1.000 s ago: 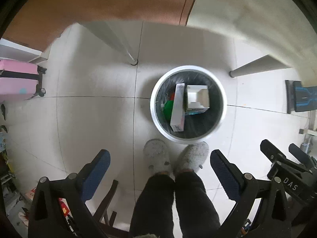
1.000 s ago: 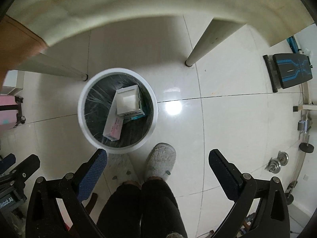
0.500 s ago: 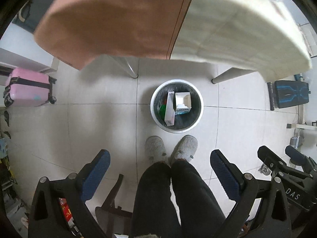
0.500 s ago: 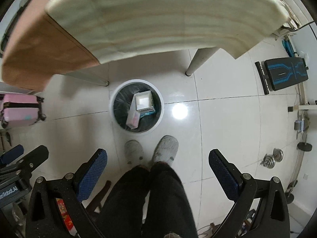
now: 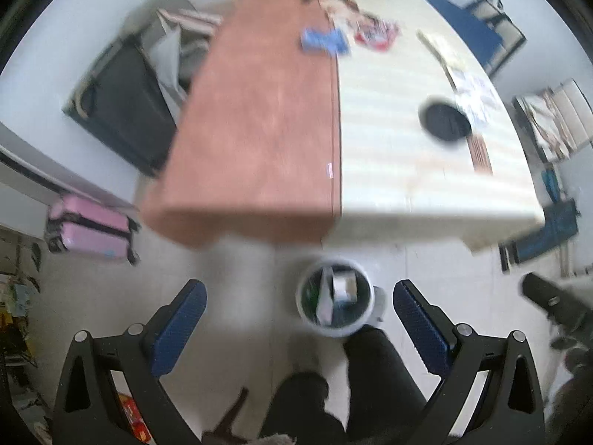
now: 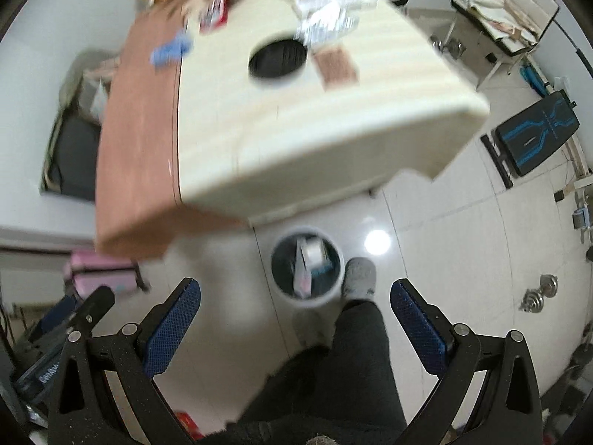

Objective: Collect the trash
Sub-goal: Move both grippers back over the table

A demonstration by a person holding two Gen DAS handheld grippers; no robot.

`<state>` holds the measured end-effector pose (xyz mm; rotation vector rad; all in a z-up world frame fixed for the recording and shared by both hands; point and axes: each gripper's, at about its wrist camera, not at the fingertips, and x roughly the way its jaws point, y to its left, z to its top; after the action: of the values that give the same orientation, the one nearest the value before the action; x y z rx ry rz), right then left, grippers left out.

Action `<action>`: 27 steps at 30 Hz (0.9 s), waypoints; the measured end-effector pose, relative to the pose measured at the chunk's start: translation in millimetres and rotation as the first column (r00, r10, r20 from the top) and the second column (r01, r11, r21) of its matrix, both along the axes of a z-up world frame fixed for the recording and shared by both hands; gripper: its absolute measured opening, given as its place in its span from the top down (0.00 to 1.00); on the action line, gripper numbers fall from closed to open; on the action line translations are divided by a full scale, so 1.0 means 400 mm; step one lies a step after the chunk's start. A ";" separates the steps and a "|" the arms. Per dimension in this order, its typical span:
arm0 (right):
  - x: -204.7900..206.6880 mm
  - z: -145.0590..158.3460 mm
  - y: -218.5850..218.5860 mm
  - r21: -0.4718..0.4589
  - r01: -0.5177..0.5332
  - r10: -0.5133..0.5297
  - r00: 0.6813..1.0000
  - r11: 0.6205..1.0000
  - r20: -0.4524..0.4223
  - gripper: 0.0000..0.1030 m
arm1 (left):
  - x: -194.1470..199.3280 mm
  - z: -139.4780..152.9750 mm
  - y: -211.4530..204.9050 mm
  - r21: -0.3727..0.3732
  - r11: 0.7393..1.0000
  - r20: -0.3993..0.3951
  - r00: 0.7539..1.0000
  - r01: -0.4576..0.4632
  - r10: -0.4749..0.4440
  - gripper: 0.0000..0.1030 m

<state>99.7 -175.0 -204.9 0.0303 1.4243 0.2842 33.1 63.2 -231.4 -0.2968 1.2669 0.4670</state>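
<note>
A white round trash bin (image 5: 309, 319) with a black liner stands on the floor by the table's near edge and holds boxes (image 5: 343, 286); it also shows in the right wrist view (image 6: 281, 285). My left gripper (image 5: 298, 324) is open and empty, high above the bin. My right gripper (image 6: 294, 320) is open and empty, also high above it. On the table lie a blue packet (image 5: 322, 40), a red wrapper (image 5: 374, 33), papers (image 6: 326, 22) and a black round lid (image 5: 443, 122). Both views are blurred.
The table is half brown (image 5: 259, 118), half cream (image 5: 407, 163). The person's legs (image 6: 355, 363) stand beside the bin. A pink suitcase (image 5: 92, 226) stands left, a black case (image 5: 122, 100) behind it, a blue-black bench (image 6: 533, 137) and dumbbells (image 6: 537, 296) right.
Both grippers have risen well above the bin, and the tabletop with its litter has come into view. The bin looks much smaller. Both stay open.
</note>
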 end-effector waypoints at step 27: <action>1.072 -0.353 0.277 -0.279 -0.296 0.279 0.955 0.914 -0.100 0.00 | 0.705 -0.181 0.167 0.070 0.956 -0.209 0.933 -0.286 0.294 0.00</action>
<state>528.3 -64.1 -346.3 -0.4196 1.5164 0.3142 315.1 130.2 -303.6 -0.4122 1.4322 0.7936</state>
